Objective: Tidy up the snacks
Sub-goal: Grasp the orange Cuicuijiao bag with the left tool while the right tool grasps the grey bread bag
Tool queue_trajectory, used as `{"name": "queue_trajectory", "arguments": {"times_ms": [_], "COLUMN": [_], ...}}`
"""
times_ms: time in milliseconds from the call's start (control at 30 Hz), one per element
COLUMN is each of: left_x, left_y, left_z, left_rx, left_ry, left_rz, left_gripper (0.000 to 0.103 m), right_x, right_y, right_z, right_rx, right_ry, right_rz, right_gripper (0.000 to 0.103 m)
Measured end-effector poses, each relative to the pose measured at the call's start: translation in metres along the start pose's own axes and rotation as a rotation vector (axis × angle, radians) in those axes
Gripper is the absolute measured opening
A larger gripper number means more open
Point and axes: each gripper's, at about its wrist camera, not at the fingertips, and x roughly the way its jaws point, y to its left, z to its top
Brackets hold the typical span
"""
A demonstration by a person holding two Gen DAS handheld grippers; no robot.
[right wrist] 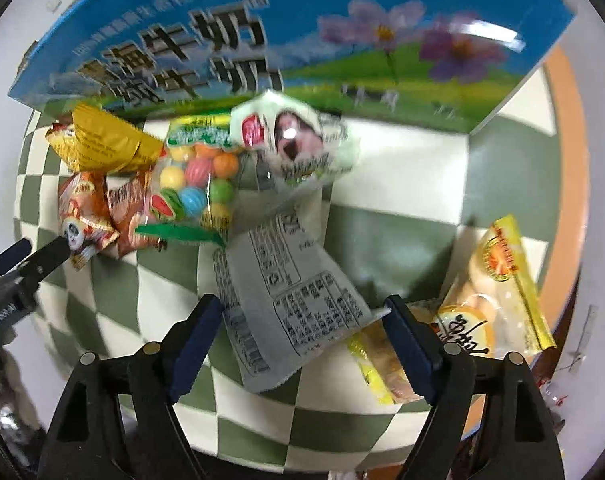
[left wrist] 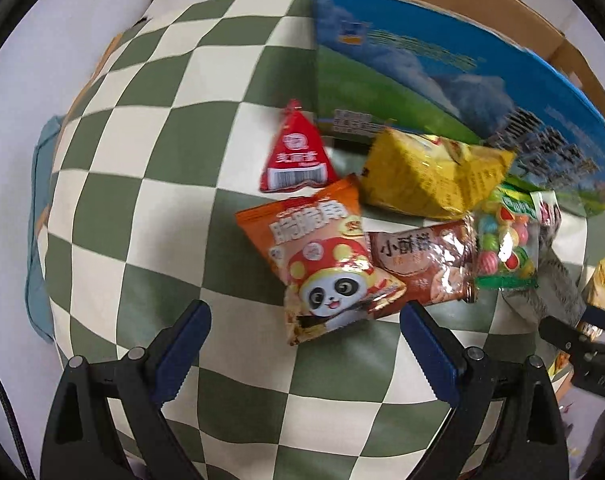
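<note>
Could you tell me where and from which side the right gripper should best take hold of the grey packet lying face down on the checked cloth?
Probably from straight above, across the near end of the grey packet. It lies flat, label side up, already between the open fingers of the right gripper, while its far end tucks under the white packet and candy bag.

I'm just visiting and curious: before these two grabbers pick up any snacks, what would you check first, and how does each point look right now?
1. Left gripper open: ok.
2. Panda snack bag between its fingers: not ok, it lies just ahead.
3. Right gripper open: ok.
4. Grey packet between its fingers: ok, pads not pressing.
5. Milk box open to receive snacks: cannot tell.
</note>
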Motion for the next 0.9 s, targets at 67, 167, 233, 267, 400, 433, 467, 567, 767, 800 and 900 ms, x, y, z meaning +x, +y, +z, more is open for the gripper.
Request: {"name": "queue_trajectory", "arguments": {"times_ms": [67,167,233,267,400,433,467,567,767,800,900], "left_x": [0.002,0.006,0.01,0.012,0.036,0.043,0.051,0.062,0.068,0.066,0.062], "left_y": [0.01,0.025,0.036,0.037,0.031,0.028,0.025,0.022,0.016,0.013,0.014], "left_z": [0.004,0.007,0.012,0.014,0.031,0.035,0.037,0.043,0.036,0.03,0.005], "left_rx": [-0.052,-0.114,-0.142,-0.152,-0.147,-0.142,-0.14,-0.141,-0.06,-0.046,-0.004], "left_ry": [0.028,0.057,0.066,0.076,0.148,0.161,0.178,0.171,0.127,0.124,0.13], "left_rz": [-0.037,-0.069,-0.08,-0.088,-0.117,-0.115,-0.114,-0.114,-0.067,-0.063,-0.045], "left_gripper": [0.097,0.097,0.097,0.097,0.097,0.097,0.097,0.088,0.049,0.049,0.049], "right_x": [-0.001,-0.004,-0.008,-0.006,0.011,0.013,0.015,0.014,0.024,0.024,0.015], "right_y": [0.014,0.027,0.032,0.034,0.038,0.036,0.033,0.021,-0.001,-0.004,-0.012], "right_z": [-0.004,-0.008,-0.007,-0.005,0.006,0.005,0.003,-0.008,-0.052,-0.057,-0.07], "right_rx": [-0.046,-0.093,-0.124,-0.138,-0.146,-0.13,-0.099,-0.019,0.134,0.143,0.173], "right_ry": [-0.034,-0.092,-0.12,-0.113,-0.066,-0.064,-0.062,-0.073,-0.01,-0.006,-0.027], "right_rz": [-0.063,-0.15,-0.186,-0.198,-0.153,-0.134,-0.11,-0.063,0.107,0.105,0.109], "right_gripper": [0.086,0.086,0.086,0.086,0.077,0.071,0.069,0.064,0.064,0.065,0.076]}}
